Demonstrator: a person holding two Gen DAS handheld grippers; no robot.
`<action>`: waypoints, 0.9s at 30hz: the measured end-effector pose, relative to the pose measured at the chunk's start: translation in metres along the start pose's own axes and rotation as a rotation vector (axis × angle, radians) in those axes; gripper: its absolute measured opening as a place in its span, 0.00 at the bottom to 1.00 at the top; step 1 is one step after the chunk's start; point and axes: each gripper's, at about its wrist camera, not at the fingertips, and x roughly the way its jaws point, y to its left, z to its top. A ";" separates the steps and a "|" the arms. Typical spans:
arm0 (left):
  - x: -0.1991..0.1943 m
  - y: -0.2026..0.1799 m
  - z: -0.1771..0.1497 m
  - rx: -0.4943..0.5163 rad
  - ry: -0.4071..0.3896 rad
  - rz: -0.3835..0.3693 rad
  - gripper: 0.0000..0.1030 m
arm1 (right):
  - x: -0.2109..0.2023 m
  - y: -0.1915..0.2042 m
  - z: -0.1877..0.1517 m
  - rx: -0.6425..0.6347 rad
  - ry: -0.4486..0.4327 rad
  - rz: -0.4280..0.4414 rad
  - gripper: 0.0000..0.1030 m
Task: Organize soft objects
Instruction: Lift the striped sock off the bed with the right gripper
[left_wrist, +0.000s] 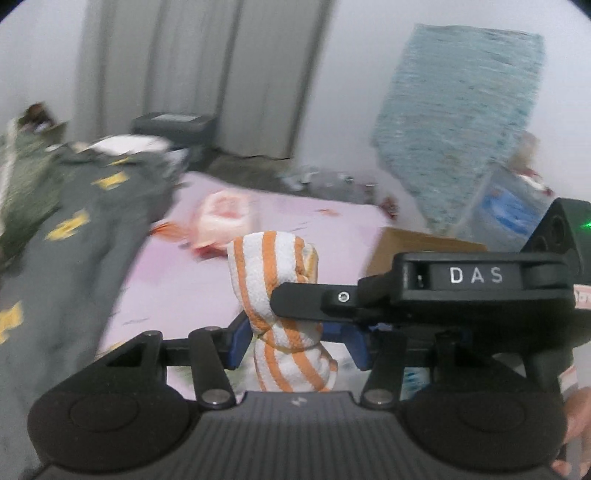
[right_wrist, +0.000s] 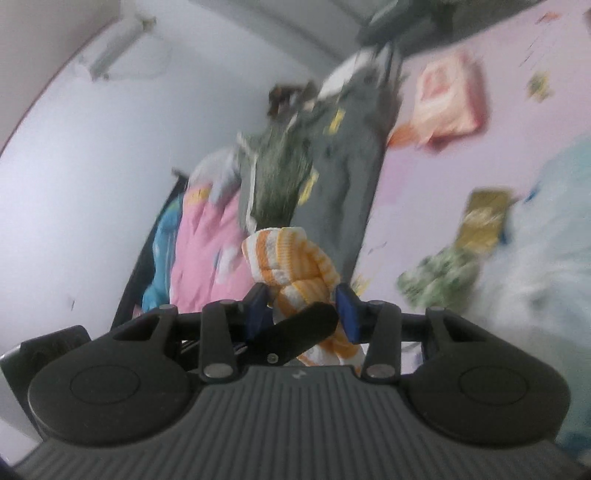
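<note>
Both tongs, left (left_wrist: 297, 341) and right (right_wrist: 303, 308), clamp one orange-striped towel (left_wrist: 275, 291) at frame centre, above the pink bed (left_wrist: 177, 280).

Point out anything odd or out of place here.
The orange-striped towel is bunched and twisted, clamped by both the left tool and right tool. Clothes lie strewn over the pink bed sheet.

White towel (left_wrist: 284, 295) with orange stripes, pinched between blue pads (left_wrist: 240, 345). Pink sheet (left_wrist: 295, 229) underneath. Grey blanket (left_wrist: 74, 236) dotted with yellow patches, a speckled teal cloth (left_wrist: 461, 122) behind, pink and blue bedding (right_wrist: 195, 251) off to the side.
</note>
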 end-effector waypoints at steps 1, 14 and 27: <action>0.004 -0.011 0.002 0.013 0.002 -0.025 0.52 | -0.013 -0.004 0.002 0.003 -0.022 -0.010 0.40; 0.069 -0.164 0.007 0.183 0.117 -0.318 0.52 | -0.194 -0.070 0.011 0.076 -0.211 -0.216 0.40; 0.121 -0.178 -0.033 0.206 0.387 -0.340 0.52 | -0.202 -0.159 -0.002 0.251 -0.013 -0.291 0.41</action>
